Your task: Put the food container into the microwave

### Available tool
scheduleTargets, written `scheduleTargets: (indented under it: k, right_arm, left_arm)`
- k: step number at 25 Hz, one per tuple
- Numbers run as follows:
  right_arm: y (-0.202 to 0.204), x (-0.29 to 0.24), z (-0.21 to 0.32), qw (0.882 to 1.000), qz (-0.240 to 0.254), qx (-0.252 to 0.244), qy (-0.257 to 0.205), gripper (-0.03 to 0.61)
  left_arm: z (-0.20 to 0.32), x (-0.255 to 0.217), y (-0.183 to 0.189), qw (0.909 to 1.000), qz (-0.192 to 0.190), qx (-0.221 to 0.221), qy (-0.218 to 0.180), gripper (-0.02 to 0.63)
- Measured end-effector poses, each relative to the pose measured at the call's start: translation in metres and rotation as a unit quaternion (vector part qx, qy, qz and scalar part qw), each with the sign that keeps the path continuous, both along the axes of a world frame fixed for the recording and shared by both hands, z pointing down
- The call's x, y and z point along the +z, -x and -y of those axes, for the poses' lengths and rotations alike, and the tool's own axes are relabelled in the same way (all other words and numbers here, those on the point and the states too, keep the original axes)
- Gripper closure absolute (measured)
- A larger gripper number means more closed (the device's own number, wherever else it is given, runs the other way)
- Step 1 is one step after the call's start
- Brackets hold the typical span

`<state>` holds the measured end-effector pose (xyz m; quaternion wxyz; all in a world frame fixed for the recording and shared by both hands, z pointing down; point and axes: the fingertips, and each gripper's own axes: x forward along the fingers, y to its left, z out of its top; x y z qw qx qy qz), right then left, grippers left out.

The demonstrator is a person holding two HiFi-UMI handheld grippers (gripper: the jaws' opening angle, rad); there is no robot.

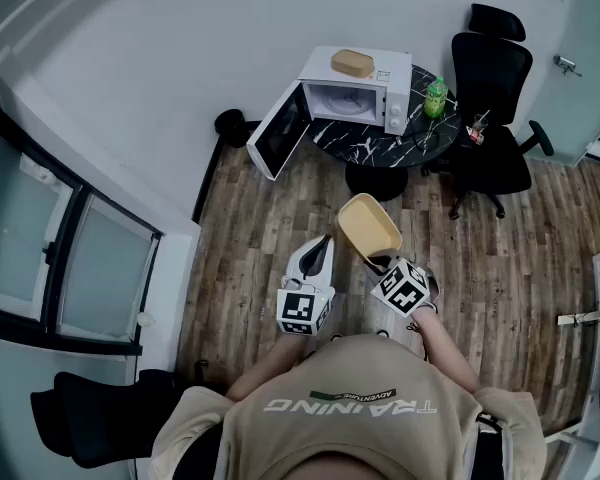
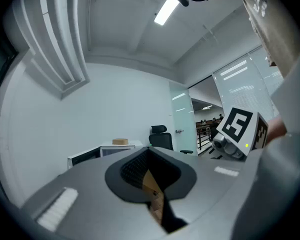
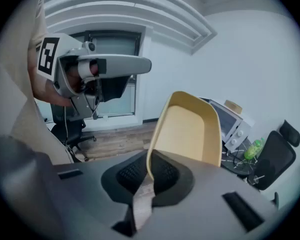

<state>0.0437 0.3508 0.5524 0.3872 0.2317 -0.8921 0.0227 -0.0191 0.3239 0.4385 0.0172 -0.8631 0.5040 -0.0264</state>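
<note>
We read "TRAINING" in large pale letters across the back of the person's shirt, low in the frame's centre and upside down to us. Above it, a small dark strip reads "ADVENTURE". Both marker cubes bear black-and-white square code patterns.

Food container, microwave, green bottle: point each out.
food container (image 1: 368, 226), head view, inner floor.
microwave (image 1: 342, 102), head view, open cavity.
green bottle (image 1: 436, 96), head view, body.

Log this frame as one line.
right gripper: shut on food container rim | left gripper: shut, empty | microwave: door open, on table | container: not yet inside
</note>
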Motion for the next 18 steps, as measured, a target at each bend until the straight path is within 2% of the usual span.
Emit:
scheduleTargets:
  k: [4,12,18]
  right_arm:
    - [0.005,-0.004,0.015,1.0,0.0,-0.011,-0.008,0.566]
    - [0.012,0.004,-0.002,0.999,-0.014,-0.028,-0.003,0.566]
    - [0.016,0.007,-0.003,1.0,-0.012,-0.015,-0.003,0.566]
  left_arm:
    - [0.003,-0.007,0.003,0.9997,0.004,-0.011,-0.02,0.606]
    - [-0.017,0.005,-0.01,0.9999,0.002,0.009,-0.007,0.606]
    - [-0.017,0.009,-0.002,0.9998,0.012,0.016,-0.007,0.606]
